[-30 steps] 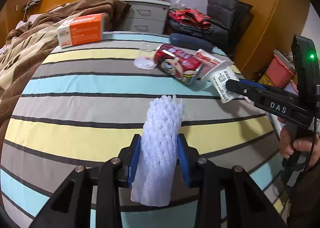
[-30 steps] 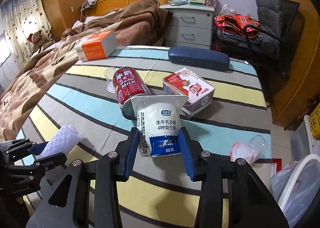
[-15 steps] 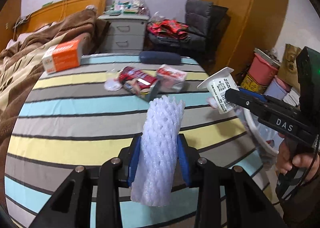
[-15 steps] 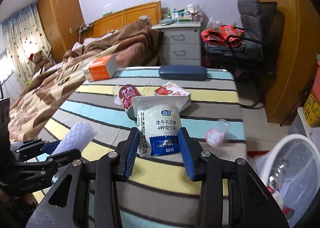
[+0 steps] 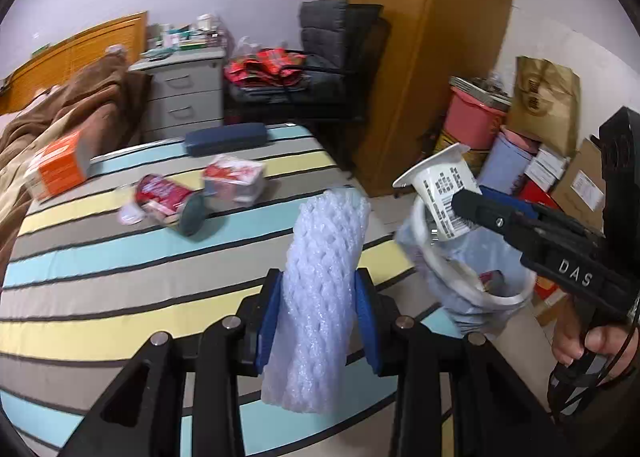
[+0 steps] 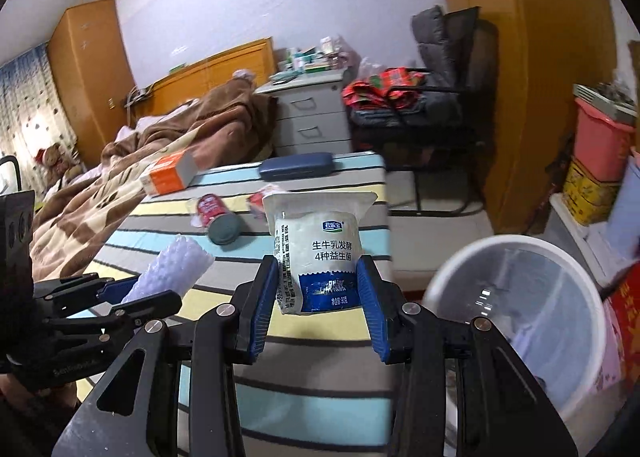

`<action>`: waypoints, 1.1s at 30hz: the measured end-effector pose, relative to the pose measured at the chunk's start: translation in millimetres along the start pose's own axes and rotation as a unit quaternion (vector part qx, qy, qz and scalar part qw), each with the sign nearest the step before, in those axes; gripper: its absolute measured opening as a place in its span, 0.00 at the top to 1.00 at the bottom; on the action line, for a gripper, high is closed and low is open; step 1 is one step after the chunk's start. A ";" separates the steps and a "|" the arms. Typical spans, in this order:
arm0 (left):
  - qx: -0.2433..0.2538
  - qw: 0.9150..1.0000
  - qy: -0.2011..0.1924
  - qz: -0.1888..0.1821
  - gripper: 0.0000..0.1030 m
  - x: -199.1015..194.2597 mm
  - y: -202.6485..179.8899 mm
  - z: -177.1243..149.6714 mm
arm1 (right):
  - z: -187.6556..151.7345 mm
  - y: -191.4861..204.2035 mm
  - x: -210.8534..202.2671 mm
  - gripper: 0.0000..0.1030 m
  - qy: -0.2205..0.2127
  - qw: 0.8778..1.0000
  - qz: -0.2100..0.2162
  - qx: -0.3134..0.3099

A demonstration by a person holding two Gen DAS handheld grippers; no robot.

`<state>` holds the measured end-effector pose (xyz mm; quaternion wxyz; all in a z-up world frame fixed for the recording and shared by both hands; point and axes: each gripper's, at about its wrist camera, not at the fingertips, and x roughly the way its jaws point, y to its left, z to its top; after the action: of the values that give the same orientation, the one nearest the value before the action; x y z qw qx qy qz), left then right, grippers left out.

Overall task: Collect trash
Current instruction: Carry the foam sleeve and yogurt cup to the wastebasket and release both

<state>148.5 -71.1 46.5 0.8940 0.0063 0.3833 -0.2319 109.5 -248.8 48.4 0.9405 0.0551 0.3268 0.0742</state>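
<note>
We see the striped surface (image 5: 120, 257) with a red can (image 5: 160, 199) and carton (image 5: 236, 177) far left, the white bin (image 6: 520, 321) near right. Our left claw (image 5: 318, 321) clamps the foam net (image 5: 320, 297); our right claw (image 6: 318, 297) grips the yogurt cup (image 6: 320, 257) just beside the bin.

L hand-held gripper (image 5: 318, 321) clamped, R hand-held gripper (image 6: 318, 299) clamped, both angled down

The white bin's (image 6: 516, 321) mouth lies open beside the striped bed (image 6: 320, 389). Boxes (image 5: 560, 173) and a pink tub (image 6: 600, 141) crowd its far side; the floor (image 6: 424, 197) toward the chair (image 6: 444, 97) is bare.
</note>
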 end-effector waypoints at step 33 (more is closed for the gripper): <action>0.086 0.988 0.065 -0.109 0.63 113.9 -153.8 34.0 | -44.8 -118.9 -27.3 0.59 0.026 0.980 -0.179 0.081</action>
<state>175.3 -261.5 17.7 0.8326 0.0560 0.4177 -0.3594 72.8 -367.9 11.9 0.9222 0.0702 0.3607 -0.1204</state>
